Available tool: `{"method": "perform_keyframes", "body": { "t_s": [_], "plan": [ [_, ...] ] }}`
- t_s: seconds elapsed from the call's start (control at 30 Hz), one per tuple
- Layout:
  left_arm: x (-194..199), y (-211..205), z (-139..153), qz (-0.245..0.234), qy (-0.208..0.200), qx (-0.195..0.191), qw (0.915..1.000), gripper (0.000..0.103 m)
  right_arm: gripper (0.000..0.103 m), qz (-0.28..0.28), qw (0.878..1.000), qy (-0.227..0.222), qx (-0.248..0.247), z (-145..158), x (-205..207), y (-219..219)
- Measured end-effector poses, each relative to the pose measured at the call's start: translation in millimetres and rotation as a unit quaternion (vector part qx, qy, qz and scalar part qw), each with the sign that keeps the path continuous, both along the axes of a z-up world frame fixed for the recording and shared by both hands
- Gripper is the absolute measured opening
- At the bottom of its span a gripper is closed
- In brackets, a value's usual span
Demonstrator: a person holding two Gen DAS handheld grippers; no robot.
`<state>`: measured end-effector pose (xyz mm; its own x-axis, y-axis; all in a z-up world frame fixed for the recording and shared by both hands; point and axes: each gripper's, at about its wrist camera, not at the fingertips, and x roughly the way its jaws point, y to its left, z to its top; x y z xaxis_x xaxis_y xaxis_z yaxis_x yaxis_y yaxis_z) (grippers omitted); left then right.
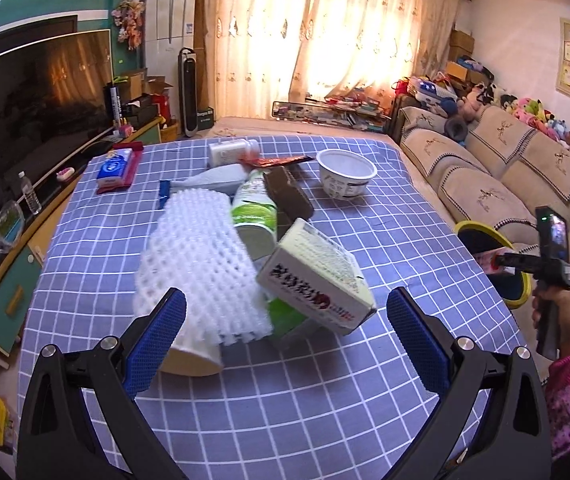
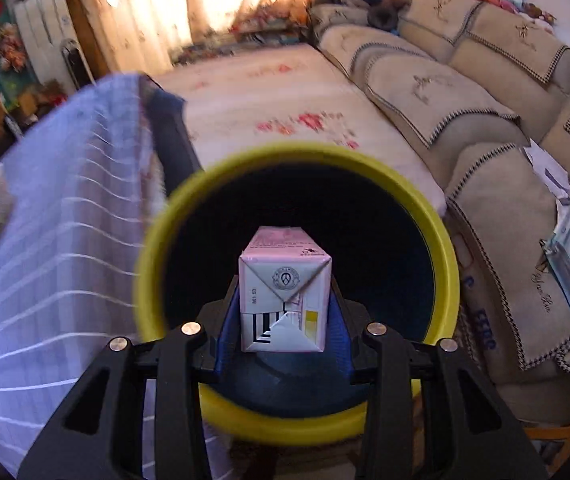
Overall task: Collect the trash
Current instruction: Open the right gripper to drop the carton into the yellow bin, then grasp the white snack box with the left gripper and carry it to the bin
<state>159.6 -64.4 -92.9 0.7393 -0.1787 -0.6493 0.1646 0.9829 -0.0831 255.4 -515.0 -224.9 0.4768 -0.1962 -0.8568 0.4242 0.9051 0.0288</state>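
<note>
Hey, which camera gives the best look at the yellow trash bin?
The right wrist view: the bin fills the frame, its whole yellow rim and dark inside visible, with the right claw holding a pink carton over it. The left wrist view shows only part of its rim past the table edge.

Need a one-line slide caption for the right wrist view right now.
Right gripper holds a pink-and-white carton over the yellow-rimmed bin beside the checkered tablecloth.

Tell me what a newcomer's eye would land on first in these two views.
In the right wrist view, a pink-and-white carton clamped in the right gripper sits over the dark mouth of a yellow-rimmed bin. In the left wrist view, a heap of trash on the checked tablecloth, led by white foam netting, lies ahead of the open left gripper.
</note>
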Motion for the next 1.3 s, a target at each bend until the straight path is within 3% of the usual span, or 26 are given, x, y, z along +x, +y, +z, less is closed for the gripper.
{"method": "perform_keyframes", "body": {
  "t_s": [0.27,0.6,0.8,1.2,1.3],
  "plan": [
    [18,-11,-11,-0.015,0.017,0.009,0.9997,0.099,0.039,-0.005,0.999,0.043,-0.008,-36,15,-7],
    [37,-22,-13,-0.057,0.020,0.047,0.9970,0.099,0.045,0.004,1.000,0.024,-0.005,-22,9,-1],
    [46,-35,-18,-0.104,0.022,0.096,0.9897,0.099,0.048,0.007,1.000,0.016,0.002,-17,8,3],
    [60,-47,-34,-0.123,0.037,0.161,0.9786,0.099,0.050,0.012,1.000,0.008,0.014,-17,6,6],
    [61,-50,-35,-0.128,0.033,0.172,0.9762,0.091,0.051,0.013,1.000,0.006,0.016,-16,5,6]
  ]
}}
